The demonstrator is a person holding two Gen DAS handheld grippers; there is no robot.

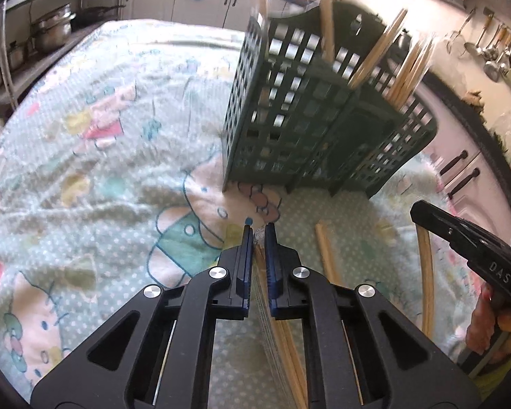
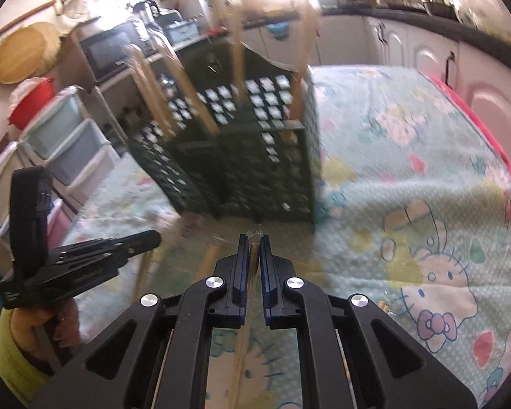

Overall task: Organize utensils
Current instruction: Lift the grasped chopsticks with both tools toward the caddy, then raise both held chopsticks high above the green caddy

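Observation:
A dark green lattice utensil holder (image 1: 320, 116) stands on the cartoon-print cloth (image 1: 85, 129), with several wooden chopsticks (image 1: 385, 54) upright in it. My left gripper (image 1: 258, 230) is shut on a plastic-wrapped bundle of chopsticks (image 1: 282, 341), just in front of the holder. My right gripper (image 2: 254, 237) is shut on a wrapped chopstick bundle (image 2: 253, 259), close before the holder (image 2: 255, 156). More loose chopsticks (image 1: 327, 255) lie on the cloth to the right. The right gripper also shows in the left wrist view (image 1: 422, 209), and the left gripper in the right wrist view (image 2: 150, 238).
Pots (image 1: 51, 30) sit on a shelf far left. Ladles (image 1: 494, 54) hang on the right wall. Plastic drawers (image 2: 68, 136), a red basin (image 2: 30, 102) and a microwave (image 2: 109, 51) stand beyond the table's left edge. White cabinets (image 2: 408, 44) line the back.

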